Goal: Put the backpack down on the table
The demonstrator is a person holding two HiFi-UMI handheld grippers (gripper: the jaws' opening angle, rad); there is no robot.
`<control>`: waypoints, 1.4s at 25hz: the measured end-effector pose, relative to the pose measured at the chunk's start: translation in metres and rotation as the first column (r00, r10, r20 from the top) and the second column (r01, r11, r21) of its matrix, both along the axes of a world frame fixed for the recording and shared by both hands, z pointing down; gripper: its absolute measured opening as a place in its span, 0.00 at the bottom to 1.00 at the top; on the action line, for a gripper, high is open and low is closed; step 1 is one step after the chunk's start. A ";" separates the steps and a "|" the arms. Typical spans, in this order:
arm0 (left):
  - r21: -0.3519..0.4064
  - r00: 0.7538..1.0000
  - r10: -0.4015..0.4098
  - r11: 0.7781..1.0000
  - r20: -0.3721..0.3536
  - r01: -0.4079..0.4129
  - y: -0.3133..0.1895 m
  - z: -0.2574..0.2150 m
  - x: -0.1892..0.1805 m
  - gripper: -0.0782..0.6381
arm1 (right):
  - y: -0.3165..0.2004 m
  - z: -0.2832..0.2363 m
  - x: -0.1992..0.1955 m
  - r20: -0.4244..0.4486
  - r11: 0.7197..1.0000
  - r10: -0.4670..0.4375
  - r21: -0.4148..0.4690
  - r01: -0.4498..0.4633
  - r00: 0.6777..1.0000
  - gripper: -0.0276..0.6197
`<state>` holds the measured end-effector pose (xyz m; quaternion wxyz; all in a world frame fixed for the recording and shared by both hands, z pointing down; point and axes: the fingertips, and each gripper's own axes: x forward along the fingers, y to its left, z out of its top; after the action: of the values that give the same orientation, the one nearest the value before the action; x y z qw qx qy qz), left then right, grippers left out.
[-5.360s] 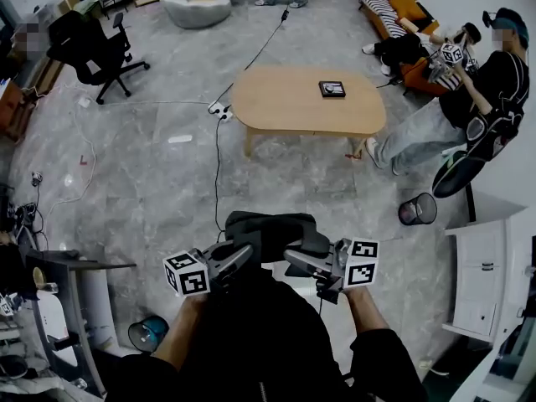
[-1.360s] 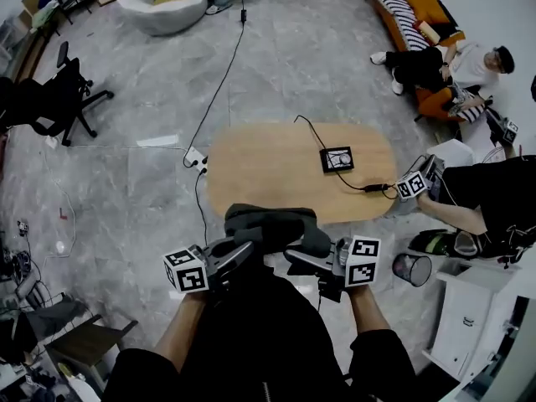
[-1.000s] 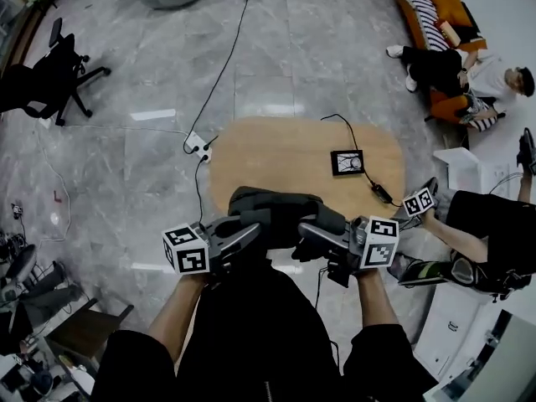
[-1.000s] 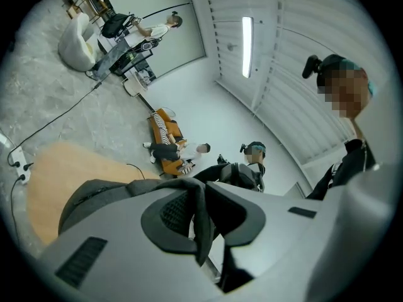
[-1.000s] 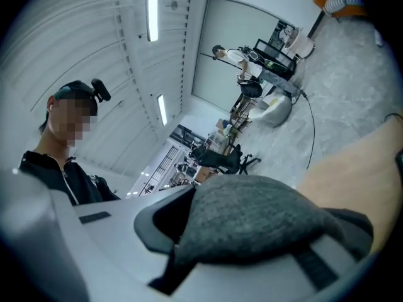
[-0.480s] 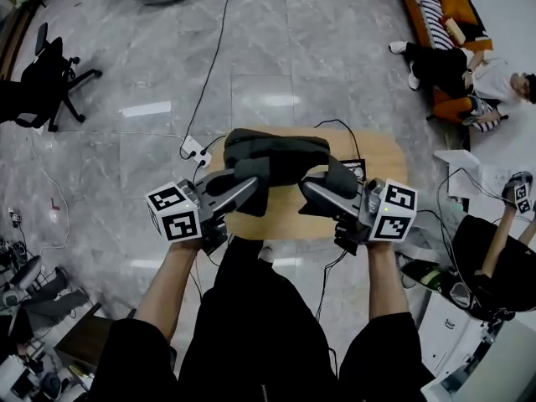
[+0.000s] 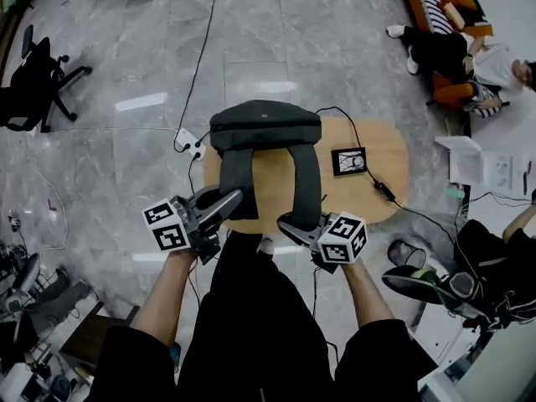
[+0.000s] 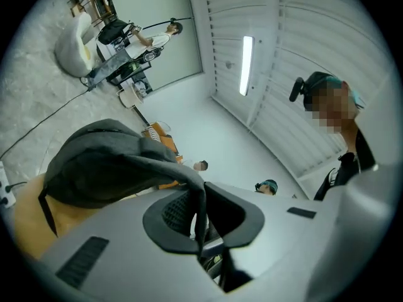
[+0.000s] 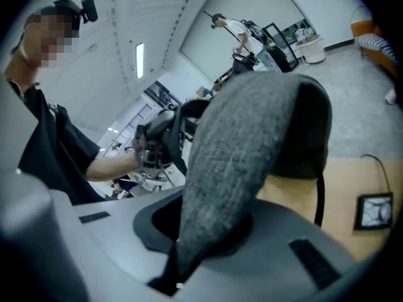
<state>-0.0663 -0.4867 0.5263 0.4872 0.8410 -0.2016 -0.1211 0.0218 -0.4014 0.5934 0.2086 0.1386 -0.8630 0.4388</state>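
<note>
The dark grey backpack (image 7: 265, 124) lies at the far left end of the light wooden oval table (image 7: 368, 187) and seems to rest on it. Its two shoulder straps run back over the tabletop toward me. My left gripper (image 7: 226, 199) holds the left strap (image 7: 237, 178); its jaws have just been closing, and the thin strap edge (image 8: 199, 200) sits pinched between them. My right gripper (image 7: 293, 224) is shut on the right strap (image 7: 307, 182), whose wide grey webbing (image 9: 217, 168) fills the jaws. Both grippers are at the table's near edge.
A black tablet-like device (image 7: 348, 161) with a cable (image 7: 381, 189) lies on the table's right half. A power strip (image 7: 189, 141) and cords lie on the floor at left. A waste bin (image 7: 403, 251), a white cabinet (image 7: 487, 171), seated people (image 7: 469, 57) and an office chair (image 7: 33, 82) surround the table.
The backpack has gone forward and down, from hanging bunched between the grippers to lying on the table with its straps stretched out. Both grippers have lowered, the right one more.
</note>
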 end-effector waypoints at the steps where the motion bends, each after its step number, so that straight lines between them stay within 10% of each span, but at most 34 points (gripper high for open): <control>1: -0.010 1.000 -0.001 1.000 0.012 0.001 0.008 0.006 0.000 0.17 | 0.009 0.018 0.004 -0.052 1.000 0.023 -0.003 -0.024 0.998 0.08; 7: -0.037 0.968 0.073 0.997 0.241 -0.066 0.059 0.066 0.009 0.17 | 0.033 0.102 0.059 -0.406 0.984 0.139 0.157 -0.081 0.903 0.41; 14: -0.126 0.931 0.101 0.990 0.351 -0.059 0.092 0.133 0.006 0.16 | 0.055 0.116 0.126 -0.542 0.928 0.328 0.339 -0.156 0.773 0.56; 17: -0.154 0.912 0.141 0.984 0.386 -0.087 0.115 0.153 0.009 0.16 | 0.073 0.109 0.156 -0.502 0.882 0.466 0.335 -0.333 0.729 0.56; 20: -0.180 0.900 0.152 0.980 0.408 -0.084 0.132 0.170 0.012 0.16 | 0.075 0.089 0.150 -0.389 0.843 0.537 0.281 -0.459 0.748 0.50; 25: -0.241 0.861 0.173 0.969 0.478 -0.061 0.165 0.208 0.017 0.16 | 0.058 0.046 0.058 -0.080 0.857 0.511 -0.033 -0.515 0.856 0.50; 30: -0.311 0.763 0.276 0.945 0.584 -0.104 0.213 0.245 0.030 0.19 | 0.035 0.058 0.028 -0.024 0.714 0.663 -0.279 -0.642 0.748 0.50; 35: -0.347 0.765 0.275 0.935 0.583 -0.072 0.247 0.254 0.023 0.29 | 0.059 0.099 0.033 -0.141 0.643 0.691 -0.328 -0.692 0.709 0.36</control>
<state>-0.0433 -0.2401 0.7801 0.5258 0.7631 -0.2874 0.2421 0.0544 -0.3424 0.6922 0.0482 0.4176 -0.6493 0.6338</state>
